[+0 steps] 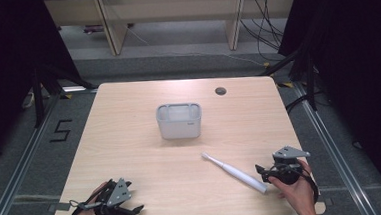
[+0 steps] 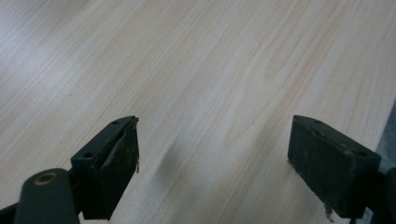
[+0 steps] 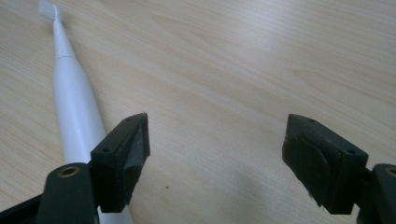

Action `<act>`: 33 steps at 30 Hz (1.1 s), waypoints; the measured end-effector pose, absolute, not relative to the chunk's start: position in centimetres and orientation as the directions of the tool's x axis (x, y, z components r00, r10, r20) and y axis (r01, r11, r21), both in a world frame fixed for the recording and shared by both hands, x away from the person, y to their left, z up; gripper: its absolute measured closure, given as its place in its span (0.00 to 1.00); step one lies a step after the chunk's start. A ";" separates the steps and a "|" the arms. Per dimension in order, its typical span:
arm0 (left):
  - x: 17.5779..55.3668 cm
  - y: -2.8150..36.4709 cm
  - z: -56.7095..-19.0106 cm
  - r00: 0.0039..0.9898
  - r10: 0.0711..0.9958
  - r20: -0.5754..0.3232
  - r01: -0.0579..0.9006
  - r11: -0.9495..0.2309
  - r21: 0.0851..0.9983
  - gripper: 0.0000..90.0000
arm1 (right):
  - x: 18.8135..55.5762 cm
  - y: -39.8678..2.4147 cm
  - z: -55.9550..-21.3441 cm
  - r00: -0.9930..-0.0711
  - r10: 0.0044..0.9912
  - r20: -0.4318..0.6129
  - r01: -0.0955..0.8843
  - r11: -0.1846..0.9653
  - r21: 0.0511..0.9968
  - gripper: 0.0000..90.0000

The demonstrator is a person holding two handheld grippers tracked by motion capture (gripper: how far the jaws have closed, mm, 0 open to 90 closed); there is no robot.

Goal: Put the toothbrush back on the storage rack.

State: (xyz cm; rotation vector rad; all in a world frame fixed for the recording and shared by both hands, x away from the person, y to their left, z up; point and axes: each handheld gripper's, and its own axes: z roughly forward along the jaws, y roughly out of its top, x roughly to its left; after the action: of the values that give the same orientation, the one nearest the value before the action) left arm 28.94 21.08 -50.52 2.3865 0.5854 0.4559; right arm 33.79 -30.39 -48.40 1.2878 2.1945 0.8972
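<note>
A white electric toothbrush (image 1: 235,172) lies flat on the wooden table (image 1: 129,121), brush head toward the middle, handle end toward the front right. Just right of that handle end, my right gripper (image 1: 262,173) is held in a hand and stands open with nothing between its jaws. In the right gripper view the toothbrush (image 3: 74,102) runs along the outside of the left jaw, and my right gripper (image 3: 217,161) has only bare wood in its gap. My left gripper (image 1: 129,211) rests at the front left corner, open and empty; in its own view the left gripper (image 2: 212,170) faces plain tabletop.
A grey plastic caddy (image 1: 179,120) with compartments stands upright in the middle of the table. A round cable hole (image 1: 220,91) sits near the far edge. Beyond the table are wooden furniture legs (image 1: 111,27) and loose cables (image 1: 266,27) on the floor.
</note>
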 end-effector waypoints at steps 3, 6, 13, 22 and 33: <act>28.9 21.1 -50.5 0.841 0.511 0.175 0.293 -0.704 0.647 0.18 | 33.8 -30.3 -48.2 -0.469 0.883 -0.035 0.607 0.351 0.713 0.28; 29.0 21.1 -50.5 0.841 0.512 0.174 0.294 -0.703 0.648 0.18 | 34.0 -30.3 -48.2 -0.484 0.872 -0.070 0.587 0.383 0.714 0.29; 29.0 21.1 -50.5 0.840 0.513 0.175 0.294 -0.702 0.648 0.18 | 34.1 -29.9 -47.9 -0.495 0.865 -0.082 0.594 0.406 0.695 0.30; 28.9 21.1 -50.5 0.839 0.517 0.171 0.297 -0.698 0.652 0.18 | 34.2 -29.2 -46.8 -0.513 0.855 -0.078 0.614 0.429 0.663 0.33; 28.9 21.1 -50.5 0.839 0.517 0.170 0.298 -0.697 0.652 0.18 | 34.5 -28.3 -45.8 -0.565 0.820 -0.089 0.602 0.484 0.635 0.38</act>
State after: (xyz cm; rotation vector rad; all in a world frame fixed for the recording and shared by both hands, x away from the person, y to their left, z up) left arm 28.93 21.13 -50.47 2.3811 0.5927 0.4553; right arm 34.53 -28.26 -45.79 1.1882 2.3526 0.7857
